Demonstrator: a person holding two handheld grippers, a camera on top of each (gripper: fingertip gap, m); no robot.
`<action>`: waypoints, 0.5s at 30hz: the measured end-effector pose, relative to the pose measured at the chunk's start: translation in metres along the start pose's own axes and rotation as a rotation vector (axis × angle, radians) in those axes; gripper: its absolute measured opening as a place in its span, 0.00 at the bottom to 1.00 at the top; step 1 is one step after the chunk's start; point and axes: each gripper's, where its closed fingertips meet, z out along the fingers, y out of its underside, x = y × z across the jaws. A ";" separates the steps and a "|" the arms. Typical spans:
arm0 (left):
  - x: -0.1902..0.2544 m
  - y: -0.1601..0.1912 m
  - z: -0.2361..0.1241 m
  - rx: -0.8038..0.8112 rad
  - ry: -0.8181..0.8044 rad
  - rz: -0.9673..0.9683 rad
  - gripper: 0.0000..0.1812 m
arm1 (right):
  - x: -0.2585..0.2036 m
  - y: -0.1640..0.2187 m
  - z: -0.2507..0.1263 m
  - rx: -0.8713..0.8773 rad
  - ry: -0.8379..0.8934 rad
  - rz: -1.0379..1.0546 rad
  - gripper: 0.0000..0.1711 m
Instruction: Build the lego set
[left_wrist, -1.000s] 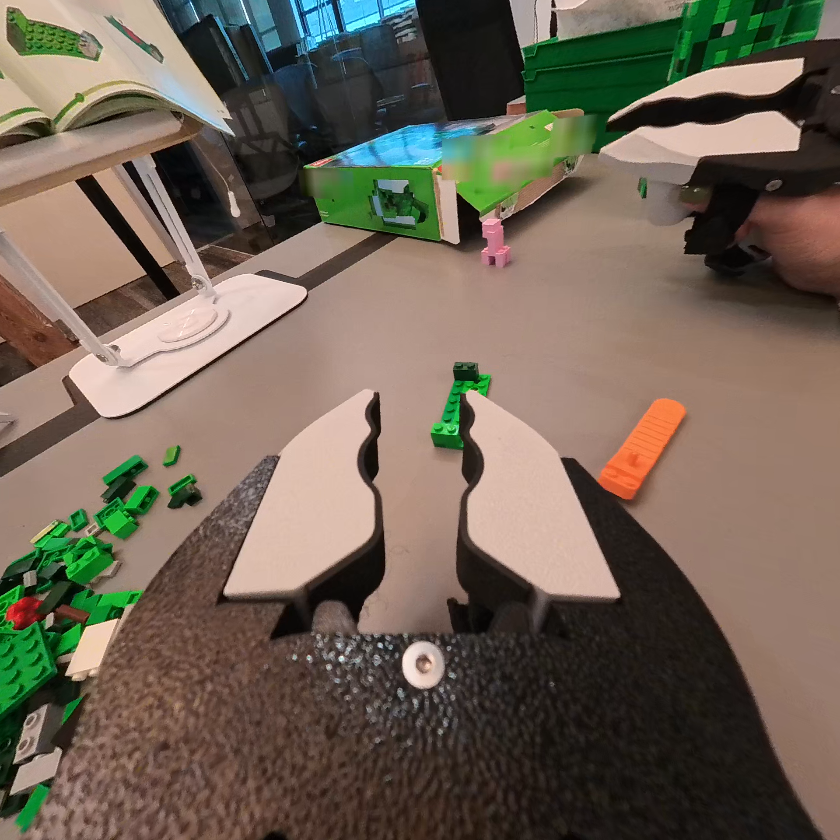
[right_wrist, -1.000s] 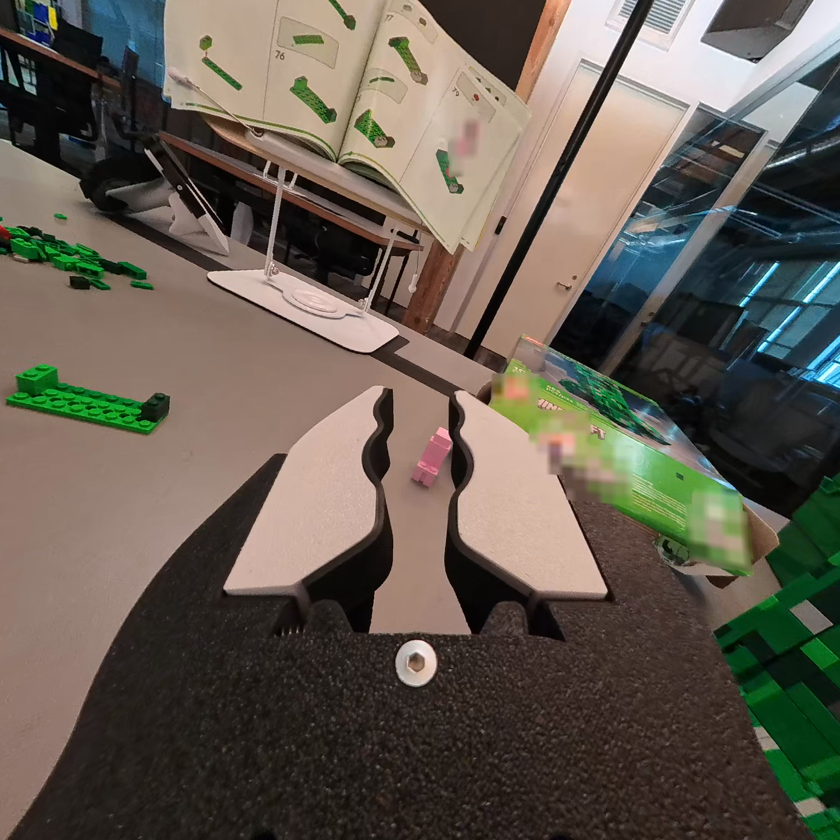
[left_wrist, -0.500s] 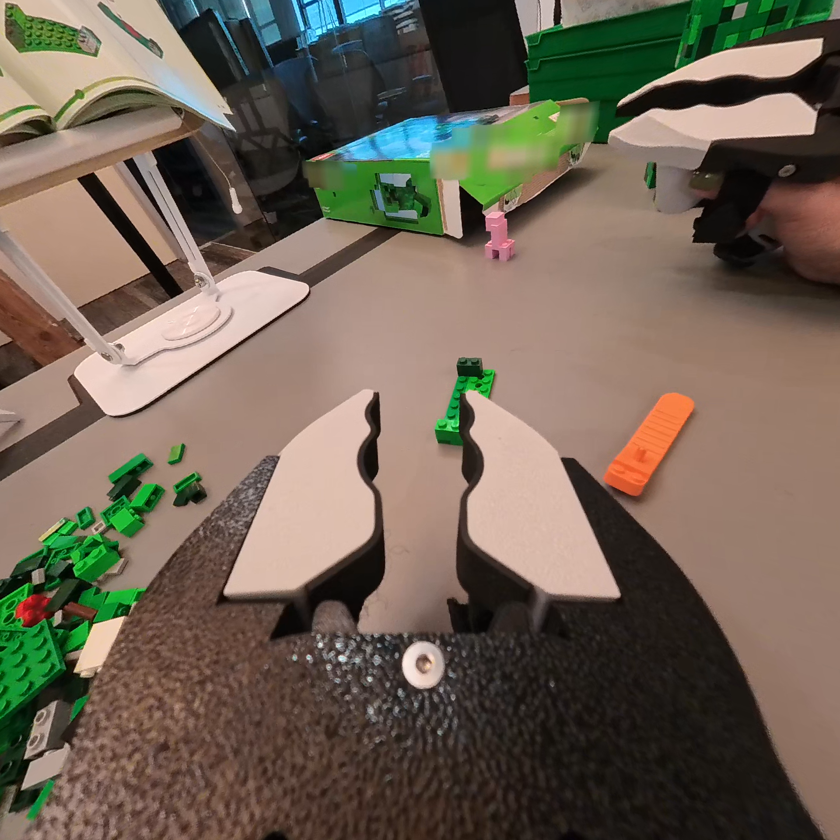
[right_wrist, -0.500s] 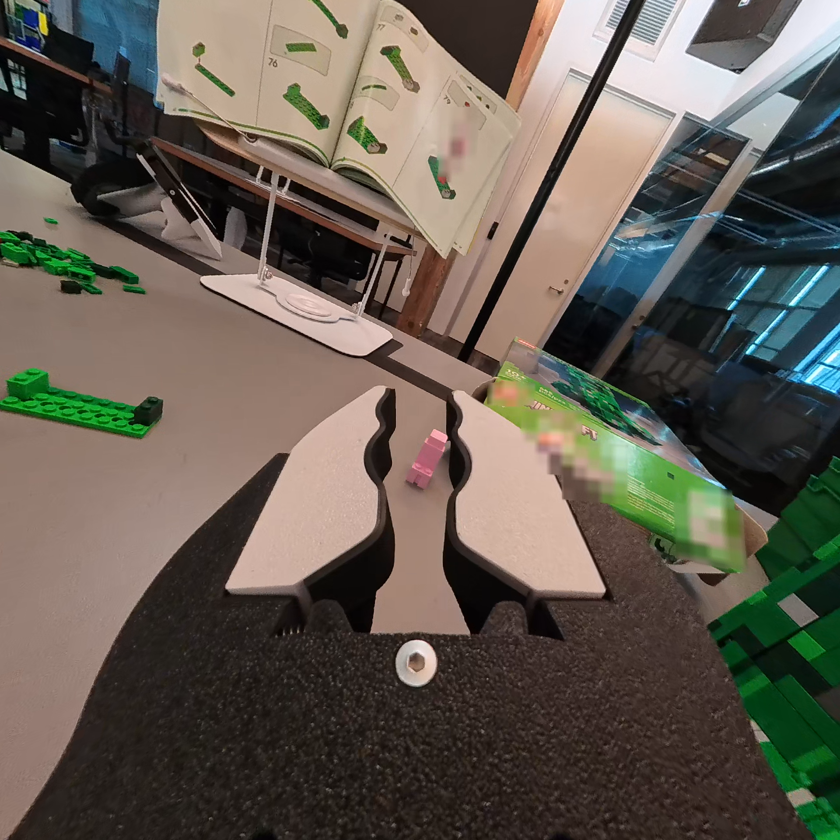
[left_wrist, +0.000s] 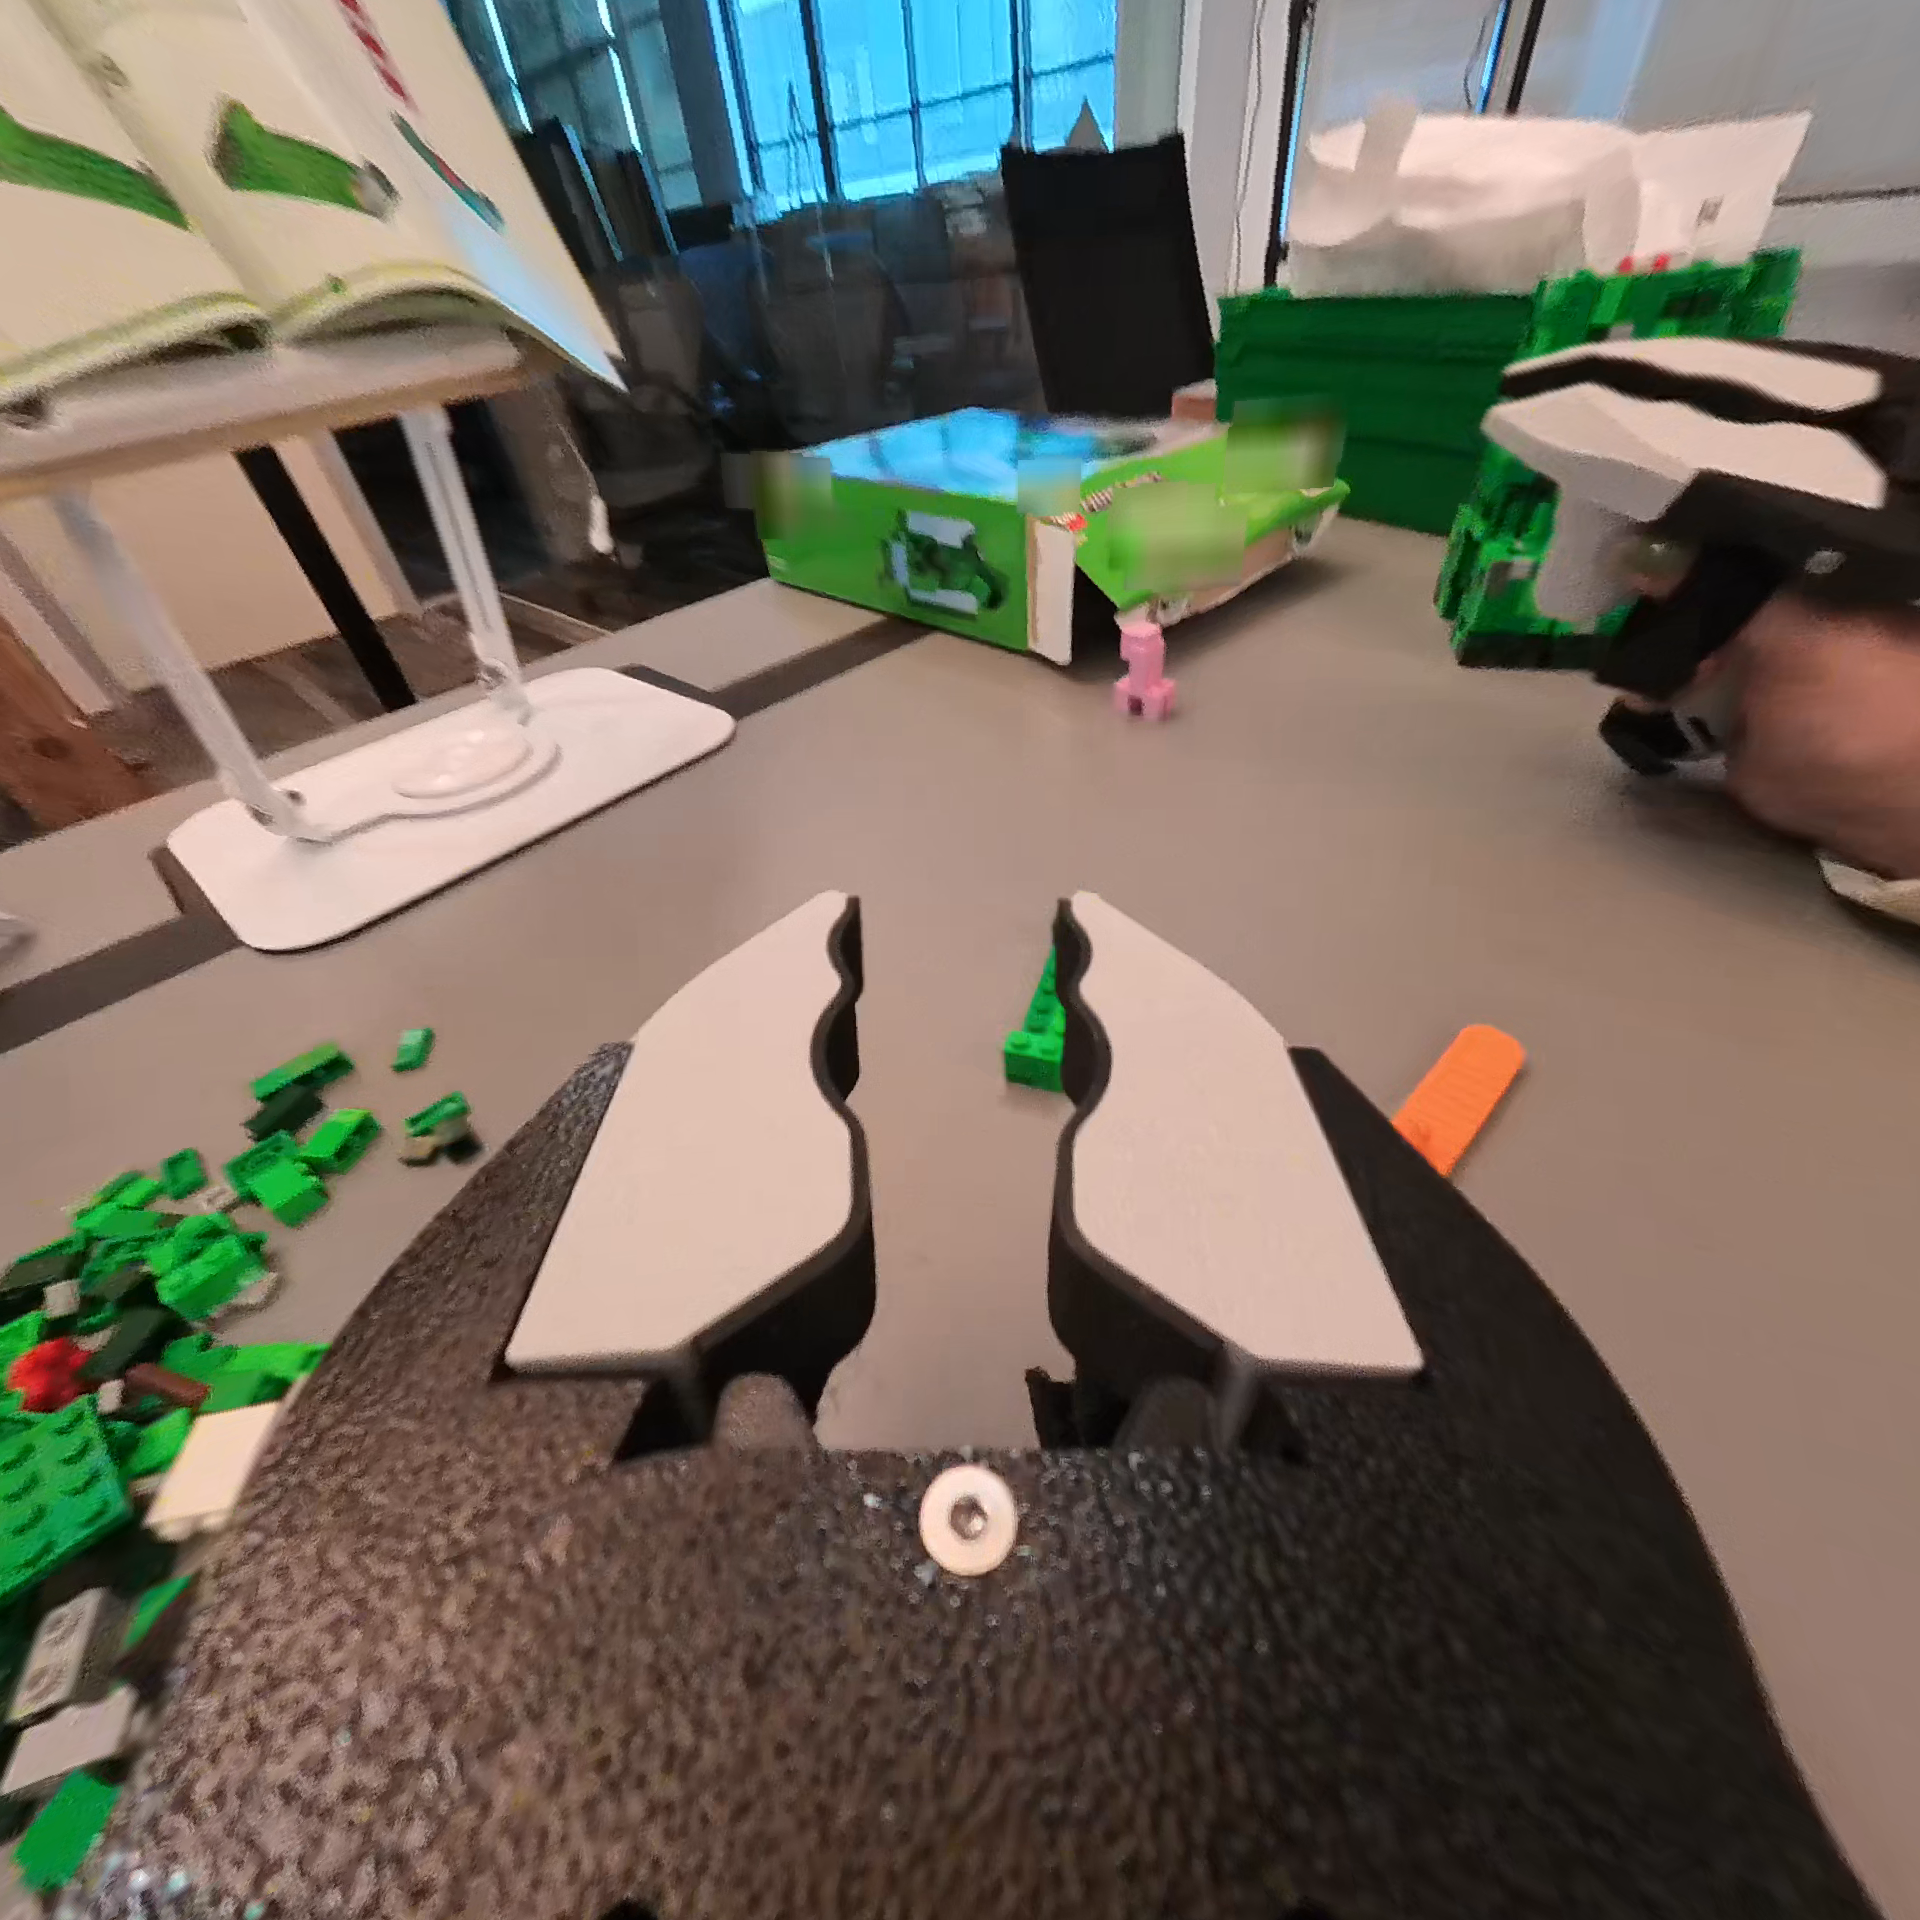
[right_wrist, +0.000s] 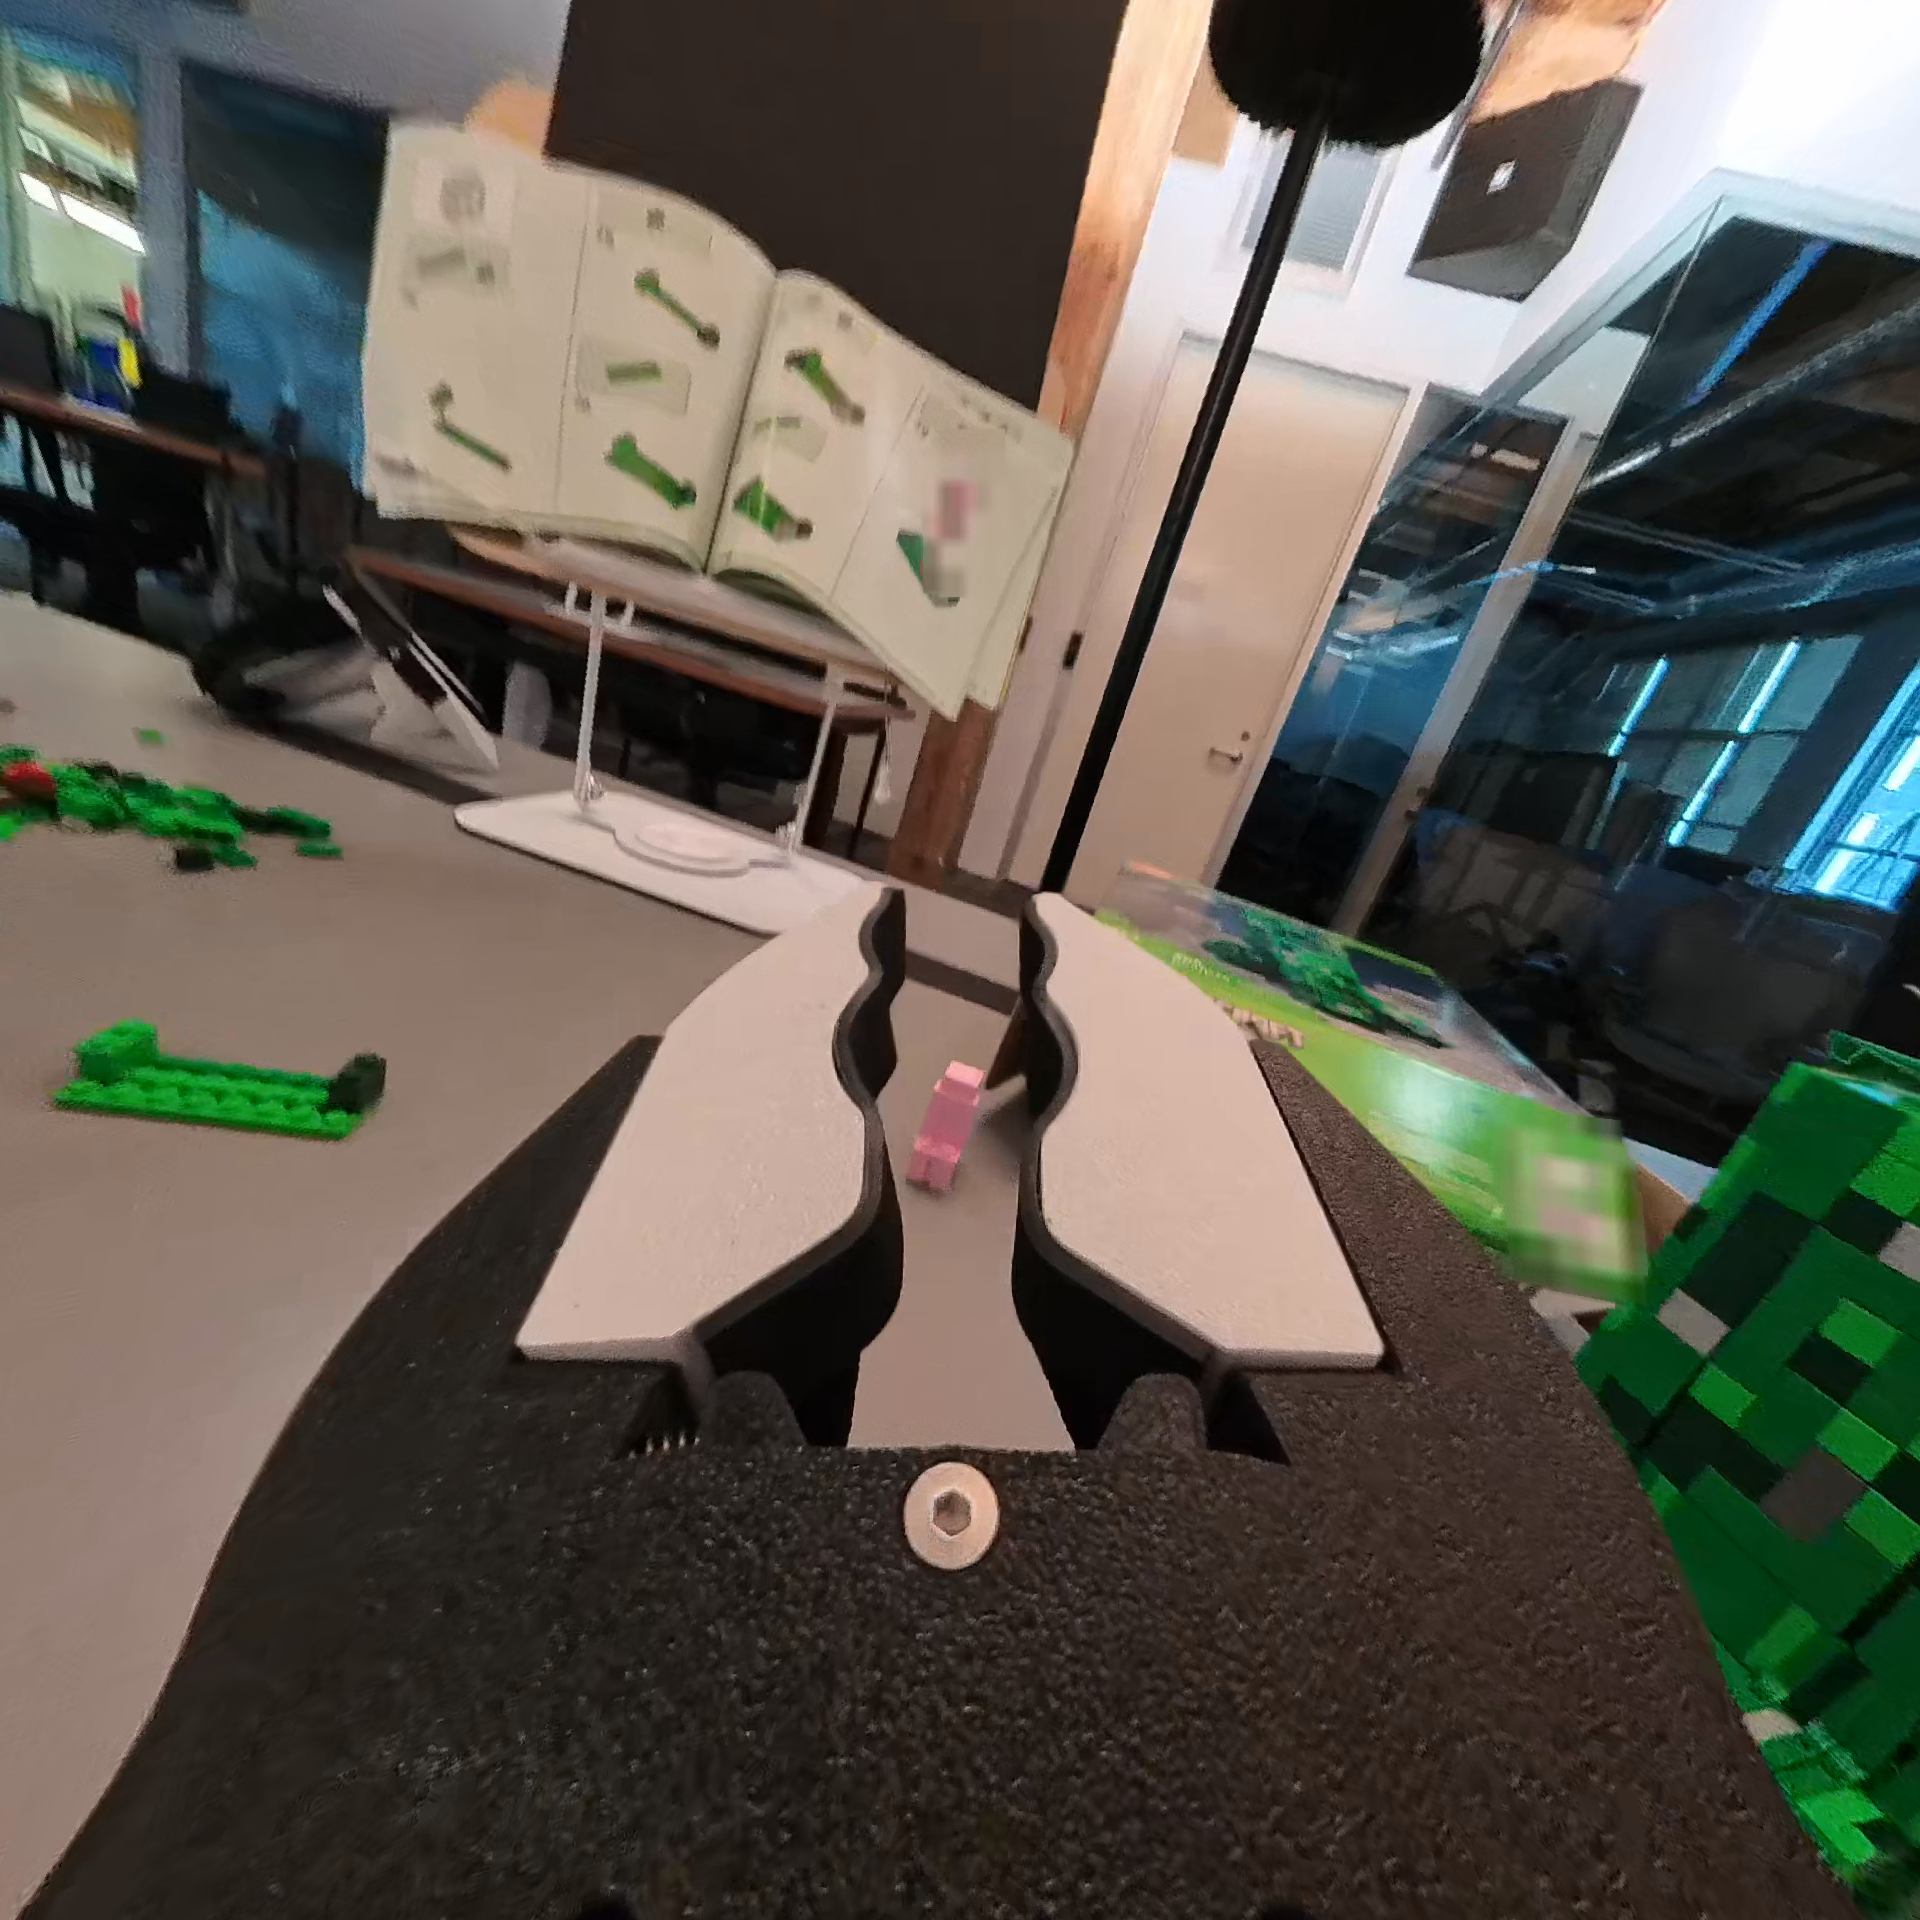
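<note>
Where glass walls (right_wrist: 1621, 582) rise, grey table (left_wrist: 1299, 883) spreads.

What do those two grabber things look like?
Each tool has a rough, speckled black body, one silver screw in the middle, and two pale grey, flat, wavy-edged fingers backed in black. No cables or markings show.

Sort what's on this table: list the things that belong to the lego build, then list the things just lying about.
Belongs to the build:
long green lego plate assembly
pile of loose green lego bricks
open instruction booklet
orange flat brick separator

Lying about:
green cardboard set box
small pink lego figure
</note>
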 end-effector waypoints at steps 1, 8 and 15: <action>-0.003 -0.004 -0.002 0.019 -0.016 0.005 0.19 | 0.002 -0.006 -0.003 0.026 0.007 0.013 0.12; 0.005 -0.010 -0.004 0.056 -0.081 0.239 0.18 | -0.025 -0.006 0.000 0.007 -0.067 -0.098 0.07; 0.029 0.004 0.004 0.011 -0.007 0.312 0.19 | -0.038 0.019 0.013 -0.106 -0.116 -0.167 0.08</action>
